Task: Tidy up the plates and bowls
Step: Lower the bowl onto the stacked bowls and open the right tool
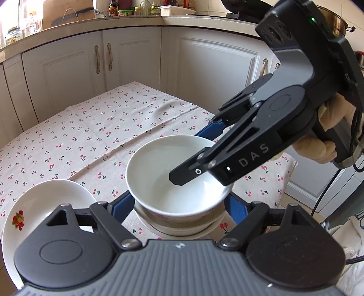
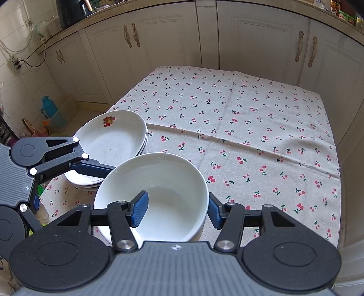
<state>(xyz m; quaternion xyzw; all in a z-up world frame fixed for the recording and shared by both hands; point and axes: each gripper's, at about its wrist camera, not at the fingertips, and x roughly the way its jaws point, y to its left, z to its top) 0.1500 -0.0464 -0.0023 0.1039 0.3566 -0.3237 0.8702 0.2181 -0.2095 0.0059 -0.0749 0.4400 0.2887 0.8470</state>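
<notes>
I read this as a home kitchen. Cream cabinets [image 2: 257, 45] with curved handles wrap the room under a pale counter [image 1: 127, 24]. On the counter I see sauce bottles and jars [image 1: 127, 10] and a steel pot [image 1: 336, 21]. A cherry-print cloth [image 2: 250, 127] covers the table. A power strip [image 2: 14, 62] hangs on the tiled wall.

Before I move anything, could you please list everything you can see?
bowls: at least two, white, stacked at the table's near edge
plates: about three, white with a fruit motif, stacked left of the bowls
tablecloth: one, beige with a cherry print, covering the table
cabinets: several, cream, behind the table
flask: one, teal, on the floor
left gripper: black, blue fingers flanking the bowl stack
right gripper: black, open, one finger inside the top bowl
</notes>
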